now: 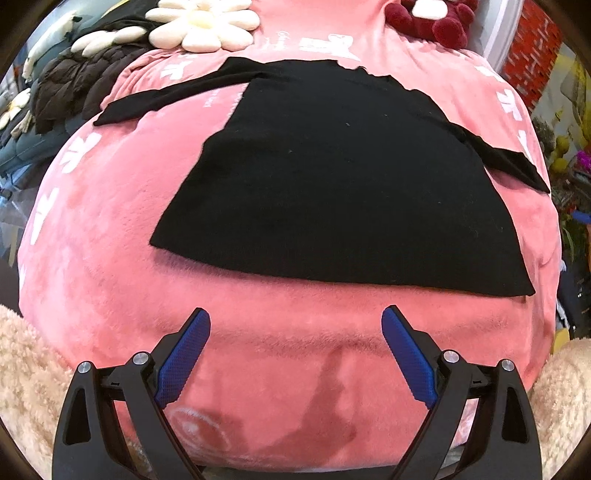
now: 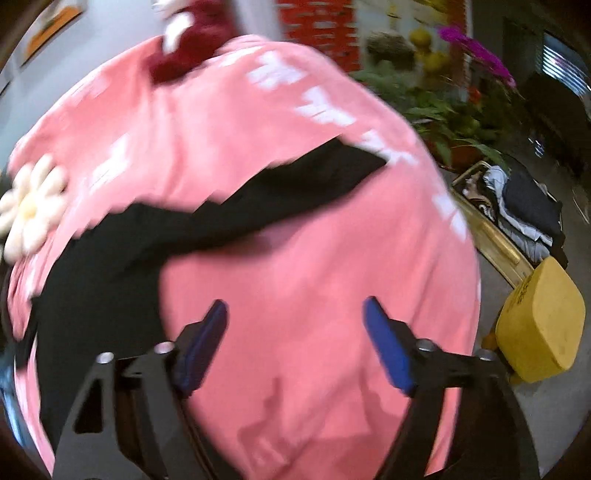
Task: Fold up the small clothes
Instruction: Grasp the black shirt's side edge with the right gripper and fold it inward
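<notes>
flower cushion [image 1: 203, 26]: white, far left edge of bed, beside dark quilted fabric [image 1: 70, 85]
black shirt [image 1: 332, 184]: spread flat on pink blanket [image 1: 110, 240], both sleeves out sideways, hem nearest camera
left gripper [image 1: 295, 317]: jaws wide apart, nothing between, above bare blanket just short of shirt hem
right gripper [image 2: 295, 306]: blurred view, jaws apart, empty, over pink blanket; shirt sleeve [image 2: 295, 184] lies ahead, not touched
yellow stool [image 2: 539, 321]: on floor right of bed
potted plants [image 2: 443, 110]: far right background

Left gripper [image 1: 296, 314] & right gripper [image 2: 295, 306]: both angled down, jaws apart, nothing between.
</notes>
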